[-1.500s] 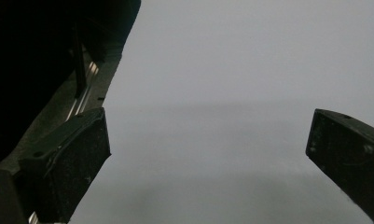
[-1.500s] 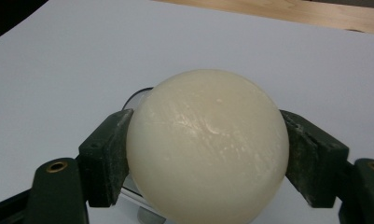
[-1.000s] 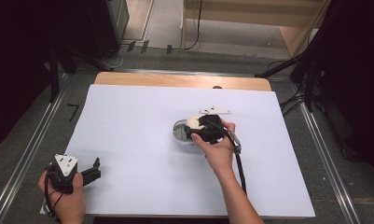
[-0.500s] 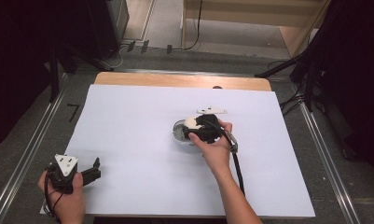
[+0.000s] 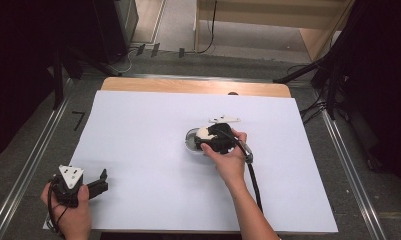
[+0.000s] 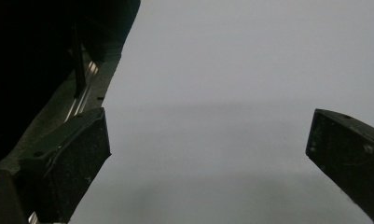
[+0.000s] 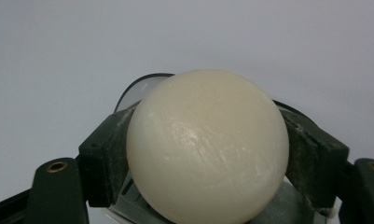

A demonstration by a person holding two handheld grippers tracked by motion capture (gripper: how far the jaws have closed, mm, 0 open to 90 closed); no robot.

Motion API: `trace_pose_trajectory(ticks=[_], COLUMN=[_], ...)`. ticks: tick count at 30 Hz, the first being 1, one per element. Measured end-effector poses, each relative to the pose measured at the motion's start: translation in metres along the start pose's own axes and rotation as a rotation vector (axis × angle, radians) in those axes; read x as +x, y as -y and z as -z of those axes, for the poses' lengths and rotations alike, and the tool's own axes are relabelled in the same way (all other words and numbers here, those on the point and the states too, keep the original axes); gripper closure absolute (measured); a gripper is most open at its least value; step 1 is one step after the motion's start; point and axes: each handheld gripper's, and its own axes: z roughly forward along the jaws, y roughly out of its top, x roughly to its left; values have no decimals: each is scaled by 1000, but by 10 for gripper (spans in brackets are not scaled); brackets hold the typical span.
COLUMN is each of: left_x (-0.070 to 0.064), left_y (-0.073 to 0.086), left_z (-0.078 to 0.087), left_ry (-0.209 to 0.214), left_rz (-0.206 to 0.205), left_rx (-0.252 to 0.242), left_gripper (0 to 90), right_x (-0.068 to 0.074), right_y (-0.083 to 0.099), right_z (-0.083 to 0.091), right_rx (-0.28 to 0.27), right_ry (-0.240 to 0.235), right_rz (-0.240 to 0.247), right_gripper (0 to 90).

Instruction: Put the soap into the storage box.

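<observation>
High view: right gripper [image 5: 204, 140] mid-table on white sheet [image 5: 138, 130], over a round dish [image 5: 190, 140]; left gripper [image 5: 100, 181] near-left corner. Left gripper view: jaws spread wide, nothing between. Right gripper view: jaws clamp cream ball [image 7: 207, 144] above the dish [image 7: 138, 86].

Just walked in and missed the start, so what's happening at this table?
A person works at a table covered with a white sheet, a gripper in each hand. The right gripper has its jaws closed on a cream-white ball, held over a small round dish near the middle of the sheet. Whether the ball touches the dish isn't clear. The left gripper sits idle at the near left corner, jaws open with nothing between them.
</observation>
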Motion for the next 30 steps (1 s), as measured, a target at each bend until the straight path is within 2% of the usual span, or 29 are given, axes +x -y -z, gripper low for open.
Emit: trace_pose_trajectory(ticks=[19, 22, 30], left_x=[0, 0, 0], left_y=[0, 0, 0], left_z=[0, 0, 0], left_ry=[0, 0, 0], left_rz=[1, 2, 1], left_rx=[-1, -2, 0], left_gripper=[2, 2, 2], right_x=[-2, -5, -5], right_y=[8, 9, 11], right_z=[-9, -9, -9], right_rx=[34, 22, 8], right_ry=[16, 5, 13], right_rz=[-32, -52, -78], right_gripper=[251, 251, 246])
